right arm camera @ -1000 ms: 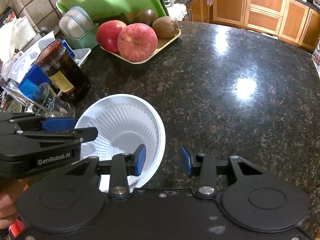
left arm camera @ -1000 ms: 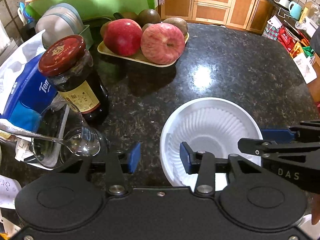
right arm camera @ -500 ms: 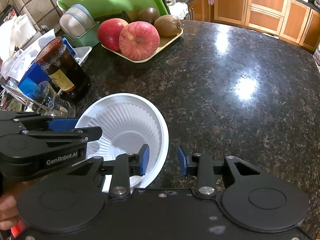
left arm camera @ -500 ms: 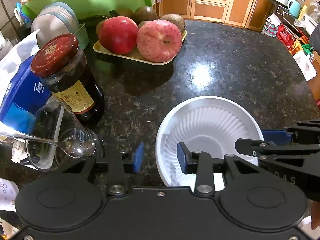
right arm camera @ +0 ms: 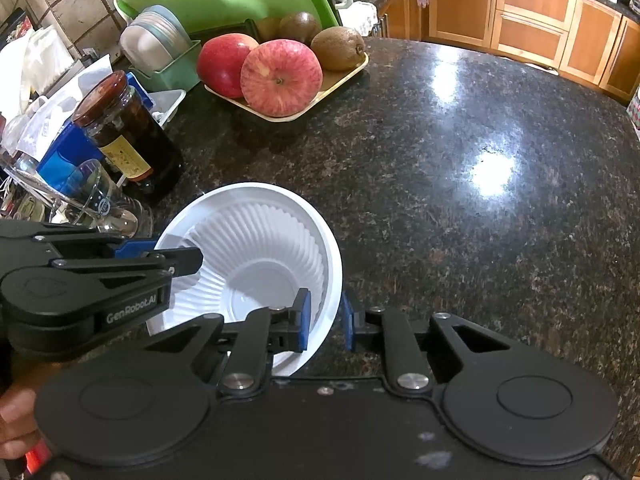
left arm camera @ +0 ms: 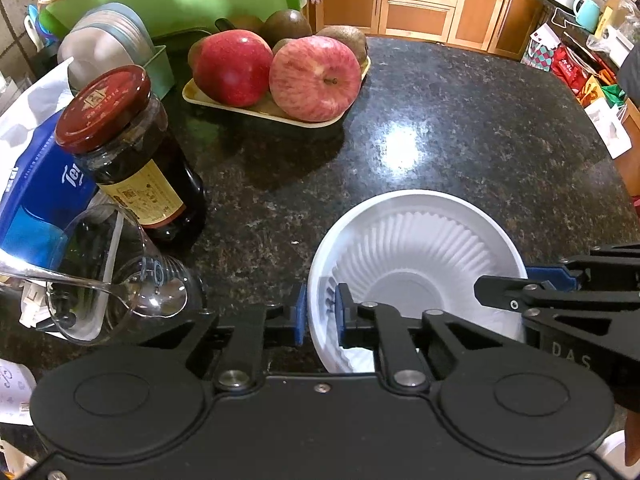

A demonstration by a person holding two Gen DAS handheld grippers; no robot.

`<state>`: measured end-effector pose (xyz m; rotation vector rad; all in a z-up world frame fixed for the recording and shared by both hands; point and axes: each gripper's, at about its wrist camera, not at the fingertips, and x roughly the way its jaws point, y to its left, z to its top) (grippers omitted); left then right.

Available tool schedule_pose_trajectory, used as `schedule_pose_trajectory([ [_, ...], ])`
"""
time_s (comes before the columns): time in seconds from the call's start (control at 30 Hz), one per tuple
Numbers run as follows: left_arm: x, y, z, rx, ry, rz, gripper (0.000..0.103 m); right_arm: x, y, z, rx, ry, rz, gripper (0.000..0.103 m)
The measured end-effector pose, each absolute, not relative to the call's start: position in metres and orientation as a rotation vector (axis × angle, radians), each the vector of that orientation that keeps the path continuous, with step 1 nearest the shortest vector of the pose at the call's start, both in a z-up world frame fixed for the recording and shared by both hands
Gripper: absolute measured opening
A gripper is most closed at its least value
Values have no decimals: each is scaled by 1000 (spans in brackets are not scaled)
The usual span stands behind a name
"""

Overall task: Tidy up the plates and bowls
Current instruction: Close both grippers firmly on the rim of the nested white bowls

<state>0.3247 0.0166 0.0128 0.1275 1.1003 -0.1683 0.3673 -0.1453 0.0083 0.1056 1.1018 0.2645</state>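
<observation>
A white ribbed plastic bowl [left arm camera: 416, 264] [right arm camera: 256, 256] sits on the dark granite counter between both grippers. My left gripper [left arm camera: 320, 316] is shut on the bowl's left rim, one blue pad outside the wall and one inside. It shows in the right wrist view as the black gripper [right arm camera: 168, 254] at the left. My right gripper [right arm camera: 326, 318] has its jaws closing on the opposite rim, which is pinched between its blue pads. In the left wrist view the right gripper [left arm camera: 516, 280] reaches in from the right edge.
A dark jar with a red lid [left arm camera: 132, 160] and a glass with a spoon [left arm camera: 108, 280] stand close to the bowl's left. A tray of apples and kiwis [left arm camera: 276, 76] and a green rack of grey plates [left arm camera: 100, 48] lie further back. Bare counter [right arm camera: 480, 160] stretches right.
Both pairs of jaws have closed in from wide apart onto the bowl's rim, left and right. The hands stayed where they were, and the bowl barely shifted.
</observation>
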Motion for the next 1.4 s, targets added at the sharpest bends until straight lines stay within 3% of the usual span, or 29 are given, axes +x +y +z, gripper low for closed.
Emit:
schedule_pose_trajectory([
  [0.73,309,7,36,133,1061,-208,17,343,-153,38,108,1047,229,17],
  [1.4,236,-20,91,163,977,-273,18,235,-190,105,93,893,202,17],
])
